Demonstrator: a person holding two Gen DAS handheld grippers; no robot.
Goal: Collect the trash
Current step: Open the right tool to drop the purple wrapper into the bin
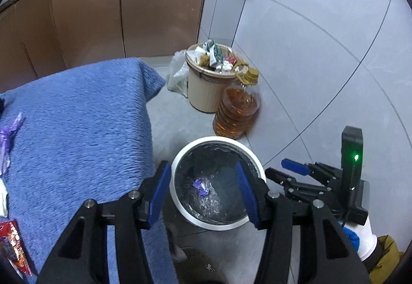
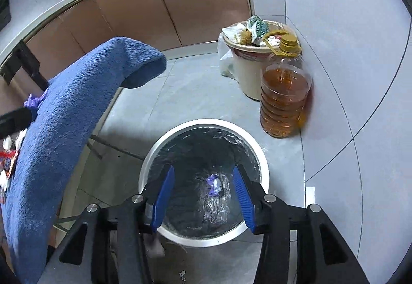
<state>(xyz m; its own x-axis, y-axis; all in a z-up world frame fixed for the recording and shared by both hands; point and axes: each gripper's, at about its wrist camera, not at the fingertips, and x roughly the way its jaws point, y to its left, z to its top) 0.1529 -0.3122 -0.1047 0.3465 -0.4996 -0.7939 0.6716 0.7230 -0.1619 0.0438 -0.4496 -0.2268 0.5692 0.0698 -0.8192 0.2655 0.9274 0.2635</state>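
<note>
Grey floor tiles [image 2: 195, 93] run up to brown cabinets [image 1: 85, 18] at the back, and a table draped in a blue towel [image 1: 77, 114] fills the left side of both my views. On the floor beside that table stands a white bin [image 2: 265, 165] lined with a dark bag, and I hold both grippers above its mouth. My left gripper [image 1: 203, 188] has its blue pads spread wide with nothing between them; through the gap I see a crumpled purple wrapper [image 1: 201, 186] lying at the bottom of the bin. My right gripper [image 2: 203, 193] is equally wide and empty, and it frames the same wrapper [image 2: 214, 184] on the liner. In the left view, the right gripper [image 1: 296, 168] shows at the right edge, just beside the bin's rim, with a green light glowing on its body. More trash remains on the towel: a purple wrapper [image 1: 10, 134] near the left edge, a red packet [image 1: 13, 245] at the lower left, and something white [image 1: 3, 196] between them that I cannot identify. Behind the white bin, an oil jug [image 2: 283, 98] stands touching a beige bin [image 2: 247, 72] heaped with rubbish, and a clear plastic bag [image 2: 225, 59] hangs at that bin's left side.
</note>
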